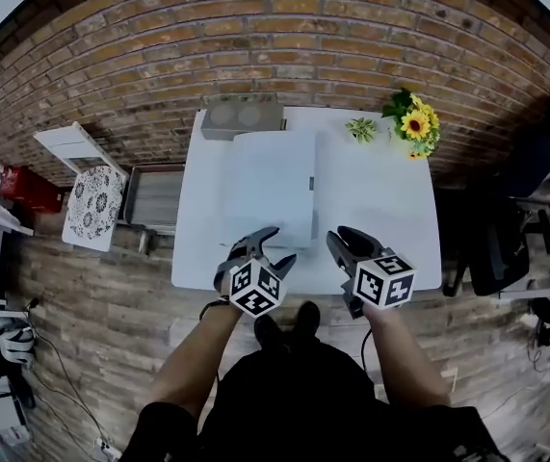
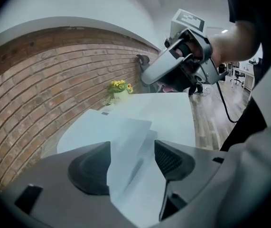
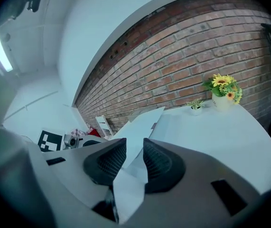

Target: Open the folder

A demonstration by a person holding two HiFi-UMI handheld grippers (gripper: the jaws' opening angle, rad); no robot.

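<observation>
A pale closed folder (image 1: 270, 186) lies flat on the white table (image 1: 380, 210), its near edge toward me. My left gripper (image 1: 279, 246) hovers at the folder's near edge with its jaws spread wide. In the left gripper view the folder (image 2: 107, 127) lies between the left gripper's (image 2: 133, 151) pads, and neither pad presses on it. My right gripper (image 1: 344, 236) hangs just right of the folder's near right corner. Its jaws (image 3: 135, 153) stand a little apart, with the folder (image 3: 142, 122) showing beyond the gap. The right gripper (image 2: 147, 77) also shows in the left gripper view, above the table.
At the back of the table stand a grey box (image 1: 243, 116), a small potted plant (image 1: 359, 128) and a vase of sunflowers (image 1: 414, 123), against a brick wall. A white chair (image 1: 87, 186) stands to the left and a black office chair (image 1: 506, 229) to the right.
</observation>
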